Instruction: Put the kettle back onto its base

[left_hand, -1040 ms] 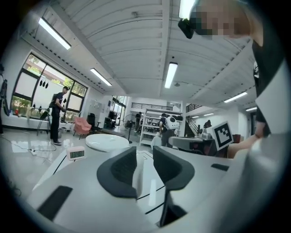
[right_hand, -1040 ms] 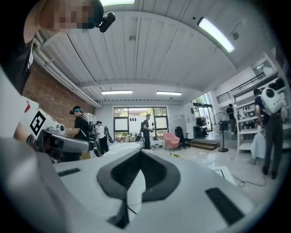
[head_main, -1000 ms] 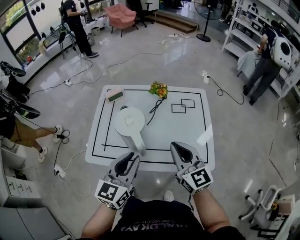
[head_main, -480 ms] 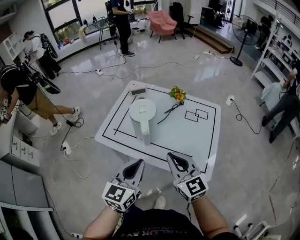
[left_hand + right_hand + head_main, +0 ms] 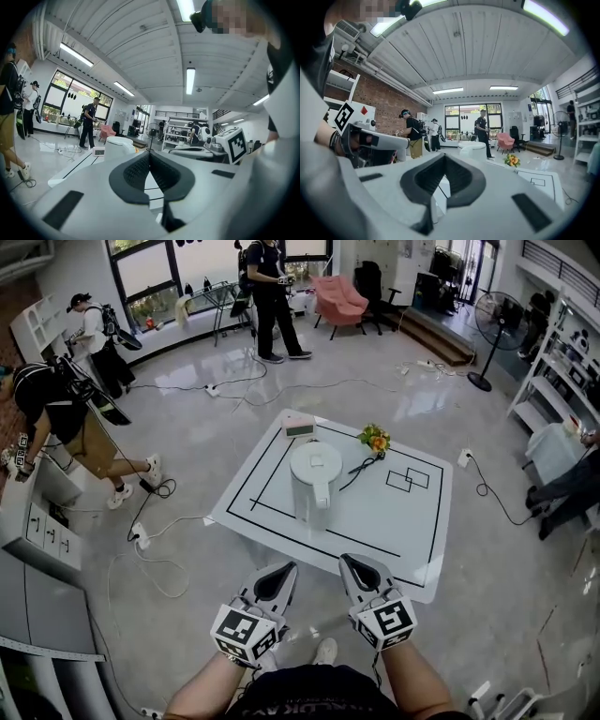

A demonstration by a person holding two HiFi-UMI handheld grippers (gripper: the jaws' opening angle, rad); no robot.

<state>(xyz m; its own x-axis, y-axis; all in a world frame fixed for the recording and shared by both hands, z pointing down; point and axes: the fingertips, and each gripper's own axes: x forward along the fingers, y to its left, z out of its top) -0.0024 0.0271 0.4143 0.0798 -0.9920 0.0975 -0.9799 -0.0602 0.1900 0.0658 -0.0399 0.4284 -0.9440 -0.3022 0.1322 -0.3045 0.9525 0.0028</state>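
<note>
Fingers on the left gripper (image 5: 281, 570) and right gripper (image 5: 351, 564) are pressing together empty off the desk's (image 5: 394, 521) near edge, while the kettle (image 5: 315, 470) is standing toward the far-left corner, perhaps sitting crooked and risking tipping.

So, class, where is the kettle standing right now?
In the head view the kettle stands left of centre on the white table, just below the pink display, flowers to its right.

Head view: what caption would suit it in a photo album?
Left gripper and right gripper, fingers shut and empty, hover short of a white table bearing a kettle and flowers.
</note>
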